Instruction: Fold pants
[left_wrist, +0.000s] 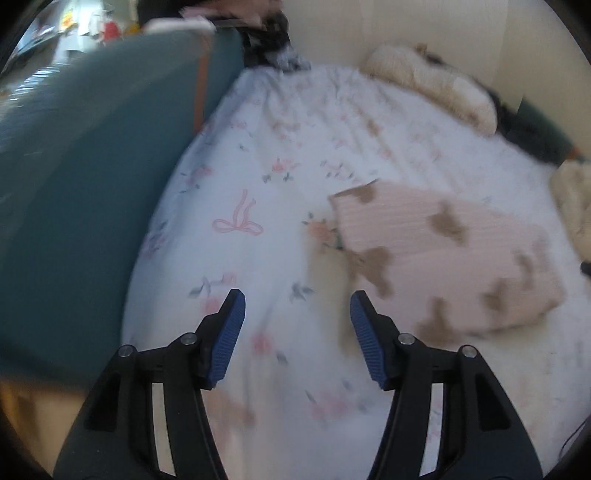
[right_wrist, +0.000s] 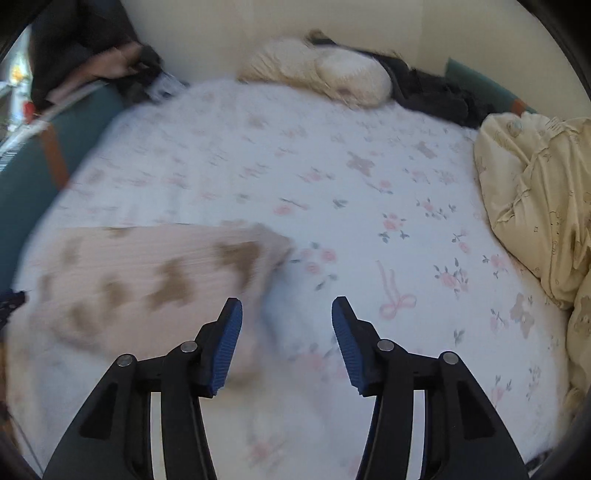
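Blue ribbed pads (left_wrist: 225, 339) of the left gripper (left_wrist: 297, 306) spread wide, nothing between them, over bare floral sheet (left_wrist: 240, 184). Same for the right gripper (right_wrist: 286, 314) — fingers well apart, empty, its left pad (right_wrist: 227, 343) just over the edge of the pants (right_wrist: 147, 273).

Pants folded into a flat pink bundle with brown bear shapes, lying on the sheet: ahead and to the right of the left gripper (left_wrist: 450, 254), ahead and to the left of the right one. Both views blurred, so fold edges hard to read.

Around the bundle: white sheet printed with pink flowers and bows. Teal padded bed edge (left_wrist: 74, 184) with a brown strap along the left side. Fluffy cream pillow (right_wrist: 332, 74) against the far wall, dark clothes (right_wrist: 436, 92) beside it. Pale yellow quilt (right_wrist: 535, 192) bunched at the right, well apart from the pants. More dark clothing (right_wrist: 92, 48) heaped at the far left corner. Nothing lying between either gripper and the bundle — only open sheet.
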